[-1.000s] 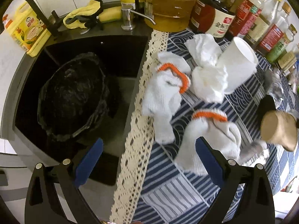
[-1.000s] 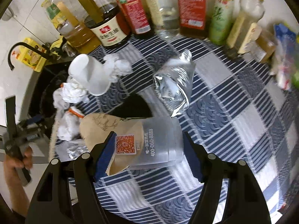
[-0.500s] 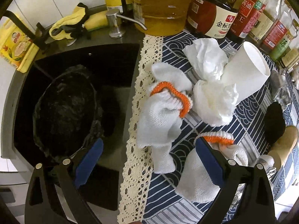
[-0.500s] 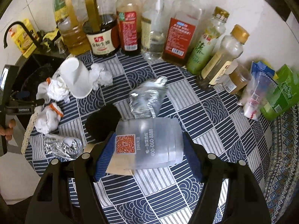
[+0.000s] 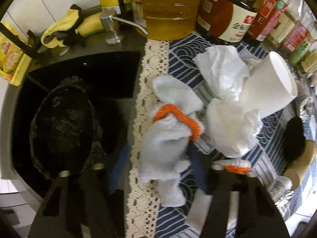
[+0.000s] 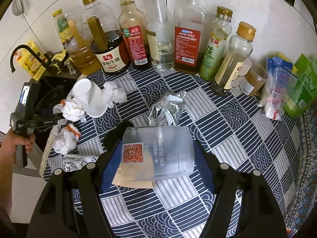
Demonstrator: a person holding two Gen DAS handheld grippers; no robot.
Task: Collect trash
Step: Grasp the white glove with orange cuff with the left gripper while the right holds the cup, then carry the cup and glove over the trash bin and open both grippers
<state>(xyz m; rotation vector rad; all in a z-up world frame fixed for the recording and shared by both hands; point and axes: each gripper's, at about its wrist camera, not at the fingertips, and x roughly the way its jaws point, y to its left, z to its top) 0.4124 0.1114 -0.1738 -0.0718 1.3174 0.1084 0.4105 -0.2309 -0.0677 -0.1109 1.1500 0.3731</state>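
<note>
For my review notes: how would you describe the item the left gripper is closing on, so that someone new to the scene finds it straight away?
Start at the black sink and cross the cream lace edge of the blue patterned cloth. The white knitted glove lies there, between the left gripper fingers, whose jaws have just been closing. Unlike the crumpled tissues and paper cup beside it, it is cloth with an orange cuff; a second such glove lies nearer the camera.

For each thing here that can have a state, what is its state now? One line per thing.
Left tongs: have just been closing, around the white glove.
Right tongs: shut on the plastic cup, lifted off the cloth.
Paper cup: lying on its side.
Bin bag: open, in the sink.
Tissues: crumpled.
Foil pouch: crushed.
Bottles: upright, capped.
</note>
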